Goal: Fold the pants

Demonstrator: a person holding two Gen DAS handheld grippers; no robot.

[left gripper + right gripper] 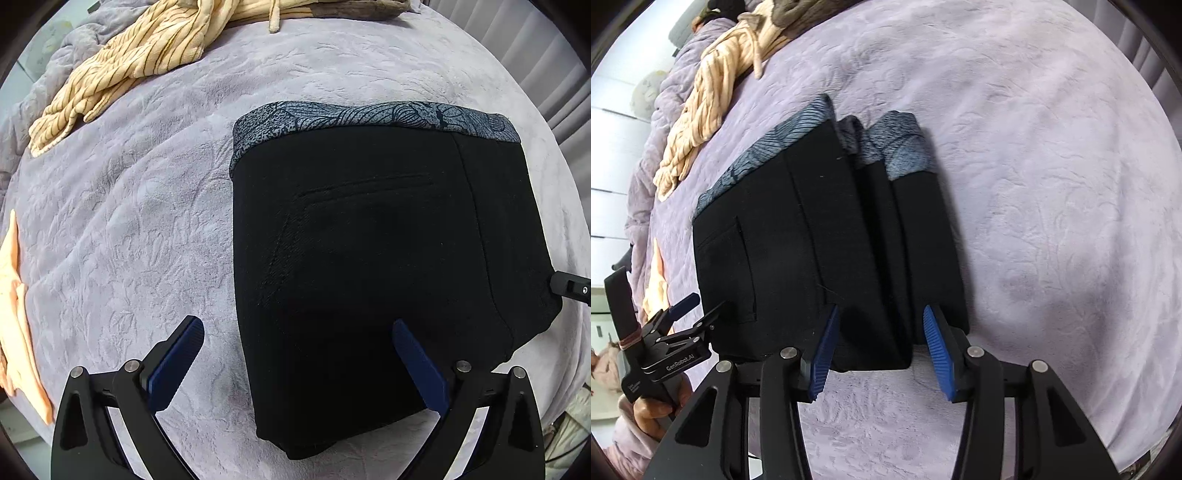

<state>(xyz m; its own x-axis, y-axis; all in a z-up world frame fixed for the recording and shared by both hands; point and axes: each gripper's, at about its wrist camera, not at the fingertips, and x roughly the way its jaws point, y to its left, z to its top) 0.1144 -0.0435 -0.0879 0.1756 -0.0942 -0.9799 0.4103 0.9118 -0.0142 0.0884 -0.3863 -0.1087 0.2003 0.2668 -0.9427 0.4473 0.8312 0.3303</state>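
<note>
The black pants (369,258) lie folded into a compact stack on the lilac bedspread (129,221), with a grey patterned waistband (369,114) at the far edge. My left gripper (295,325) is open and empty, its right pad over the stack's near part, its left pad over the bedspread. In the right wrist view the folded pants (812,240) show stacked layers at their side. My right gripper (879,317) is open, its pads on either side of the stack's near corner, holding nothing. The left gripper (698,306) shows at the left, held by a hand.
A yellow striped garment (122,62) lies heaped at the far left of the bed, and it also shows in the right wrist view (713,92). A peach cloth (14,314) lies at the left edge. Curtains (546,55) hang at the far right.
</note>
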